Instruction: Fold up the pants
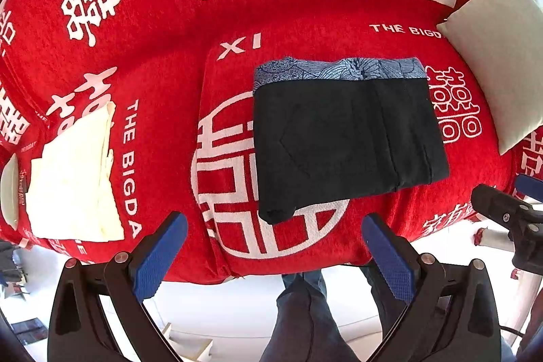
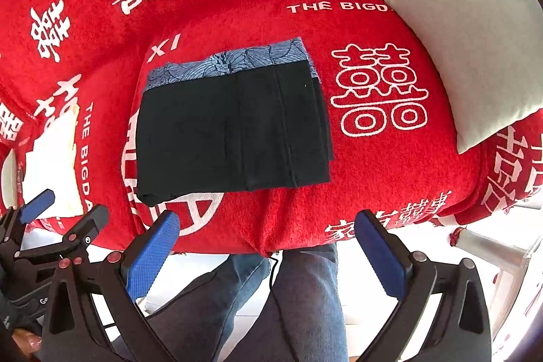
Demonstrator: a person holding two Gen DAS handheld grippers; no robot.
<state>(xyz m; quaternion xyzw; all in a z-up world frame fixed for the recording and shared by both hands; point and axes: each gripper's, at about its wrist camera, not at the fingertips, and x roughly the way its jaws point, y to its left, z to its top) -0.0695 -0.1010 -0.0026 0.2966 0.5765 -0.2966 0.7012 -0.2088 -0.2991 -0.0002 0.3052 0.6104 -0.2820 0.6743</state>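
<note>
1. A red blanket [image 1: 163, 63] with white characters is covering the seat.
2. A grey cushion [image 2: 475, 33] is leaning to the right of the pants.
3. The dark folded pants [image 1: 342, 138] are lying mid-blanket, patterned blue band at the far edge.
4. A cream cloth [image 1: 74, 182] is lying left of the pants.
5. The left gripper [image 1: 275, 256] is hovering spread wide, nearer than the pants, holding nothing.
6. The right gripper [image 2: 268, 253] is hovering likewise, fingers apart, empty.

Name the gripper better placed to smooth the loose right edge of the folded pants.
Right, probably. The right gripper hangs open nearer the layered right edge of the black pants; the left gripper, also open, sits toward their left corner.
</note>
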